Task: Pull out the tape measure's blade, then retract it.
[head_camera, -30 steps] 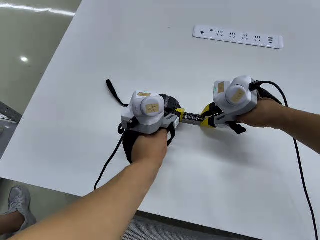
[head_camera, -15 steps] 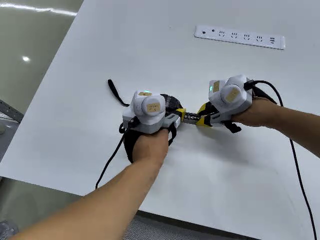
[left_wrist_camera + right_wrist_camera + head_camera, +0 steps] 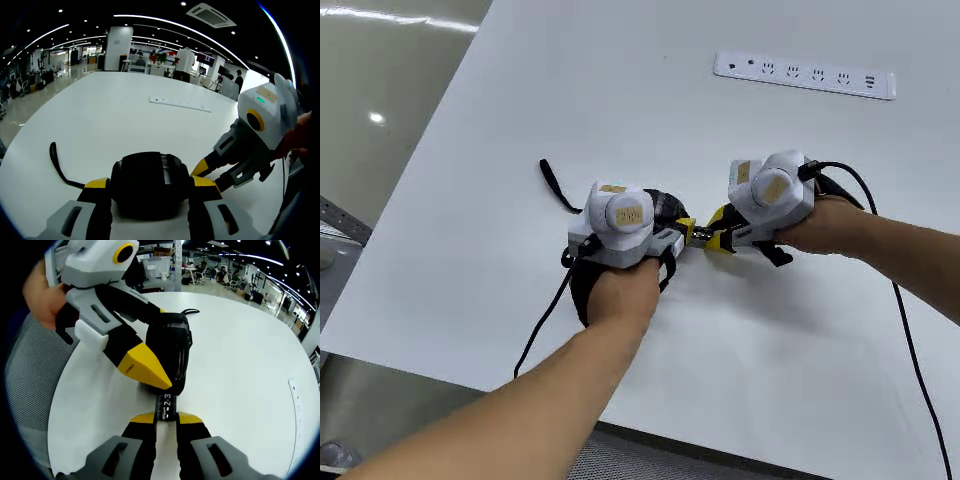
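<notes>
head view: mid-frame on white table (image 3: pixel 620 100), left gripper (image 3: pixel 678 232) clamped around black tape measure (image 3: pixel 661 207), right gripper (image 3: pixel 715 240) just to its right | left gripper view: tape measure at bottom centre, squeezed between both jaws | right gripper view: pinching short blade (image 3: pixel 166 407) at bottom centre, tape measure just above

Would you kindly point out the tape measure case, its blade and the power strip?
tape measure case (image 3: pixel 150 177), left gripper view, middle of its black body.
blade (image 3: pixel 166 407), right gripper view, on the printed numerals.
power strip (image 3: pixel 805 75), head view, middle of its top face.
</notes>
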A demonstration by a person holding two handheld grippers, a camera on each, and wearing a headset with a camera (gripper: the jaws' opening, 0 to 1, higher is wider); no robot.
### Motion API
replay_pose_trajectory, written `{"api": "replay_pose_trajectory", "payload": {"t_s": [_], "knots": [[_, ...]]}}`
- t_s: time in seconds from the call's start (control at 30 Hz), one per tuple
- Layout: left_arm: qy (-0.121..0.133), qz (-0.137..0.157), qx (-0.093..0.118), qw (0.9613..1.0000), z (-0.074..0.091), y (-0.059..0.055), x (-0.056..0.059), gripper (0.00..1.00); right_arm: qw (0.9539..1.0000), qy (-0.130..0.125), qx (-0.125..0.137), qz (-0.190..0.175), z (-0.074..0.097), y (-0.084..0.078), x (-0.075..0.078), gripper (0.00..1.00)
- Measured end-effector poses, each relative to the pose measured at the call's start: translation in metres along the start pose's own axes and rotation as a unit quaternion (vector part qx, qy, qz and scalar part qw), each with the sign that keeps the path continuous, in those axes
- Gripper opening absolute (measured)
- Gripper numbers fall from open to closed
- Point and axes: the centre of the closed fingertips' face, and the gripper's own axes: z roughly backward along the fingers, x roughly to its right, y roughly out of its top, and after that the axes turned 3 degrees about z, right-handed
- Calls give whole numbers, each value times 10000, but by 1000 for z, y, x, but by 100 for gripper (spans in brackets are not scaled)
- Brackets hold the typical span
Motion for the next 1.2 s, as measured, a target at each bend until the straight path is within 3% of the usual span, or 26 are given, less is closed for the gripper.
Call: {"api": "replay_pose_trajectory", "payload": {"t_s": [1.2], "knots": [[-2,45,-6,10000,1,1,-1,58,9999,-50,87,-9,-11,16,2,11]]}}
